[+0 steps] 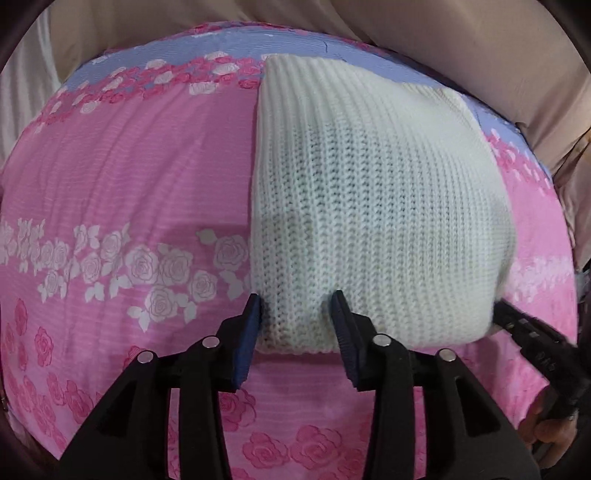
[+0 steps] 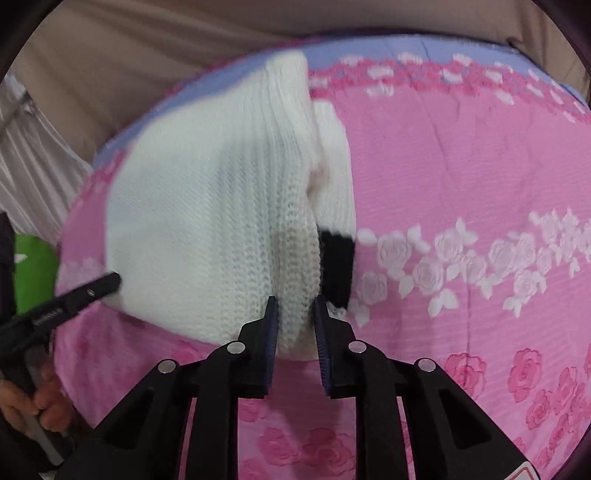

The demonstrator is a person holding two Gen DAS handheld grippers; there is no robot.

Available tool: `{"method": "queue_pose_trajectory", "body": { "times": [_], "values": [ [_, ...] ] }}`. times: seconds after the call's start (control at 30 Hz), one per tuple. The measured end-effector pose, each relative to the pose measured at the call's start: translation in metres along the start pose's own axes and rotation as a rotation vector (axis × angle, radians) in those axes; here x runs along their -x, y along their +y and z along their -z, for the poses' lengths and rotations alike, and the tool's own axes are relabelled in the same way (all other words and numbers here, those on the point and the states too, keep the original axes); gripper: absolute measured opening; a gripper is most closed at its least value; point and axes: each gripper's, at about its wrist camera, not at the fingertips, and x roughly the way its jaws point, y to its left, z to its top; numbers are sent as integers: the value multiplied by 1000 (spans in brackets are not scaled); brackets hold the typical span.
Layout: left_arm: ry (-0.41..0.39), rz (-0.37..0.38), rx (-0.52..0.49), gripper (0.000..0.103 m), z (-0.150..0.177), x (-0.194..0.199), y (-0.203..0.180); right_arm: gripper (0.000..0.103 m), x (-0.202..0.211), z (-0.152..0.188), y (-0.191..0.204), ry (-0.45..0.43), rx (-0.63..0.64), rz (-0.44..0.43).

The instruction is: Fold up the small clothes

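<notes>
A white knitted garment (image 1: 369, 192) lies folded on a pink flowered bedsheet (image 1: 129, 177). My left gripper (image 1: 297, 306) has its blue pads on either side of the garment's near left corner, jaws part open around the knit. In the right wrist view the garment (image 2: 207, 206) shows a black cuff (image 2: 337, 266) at its right edge. My right gripper (image 2: 295, 308) straddles the near right corner of the knit, jaws part open. Each gripper shows in the other's view: the right one (image 1: 524, 328) and the left one (image 2: 74, 295), both touching the garment's near edge.
The sheet has white rose bands (image 2: 480, 258) and a lilac strip (image 1: 184, 48) at the far edge. Beige fabric (image 1: 443, 33) lies beyond the bed. A green object (image 2: 33, 273) is at the left of the bed. A hand (image 2: 40, 406) holds the left gripper.
</notes>
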Motion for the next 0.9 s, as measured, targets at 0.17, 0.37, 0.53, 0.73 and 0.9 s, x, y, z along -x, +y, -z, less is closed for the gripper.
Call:
{"method": "queue_pose_trajectory", "body": {
  "times": [0.17,0.37,0.53,0.73,0.9],
  "values": [
    [-31,-21,-6,43,3,26,-1,18,30,-4,-3,-50,-53,-13],
    [-194,-54,-15,90,8,82,-25,41,101,-6,10,-231,-26,99],
    [-266,-64,-58,96,8,99,-53,68,130,4,17,-346,-103,159],
    [-262,-110,-47,96,14,93,-64,75,120,23,37,-306,-46,209],
    [-277,-159,-77,96,23,97,-74,77,118,29,48,-287,-13,217]
  ]
}}
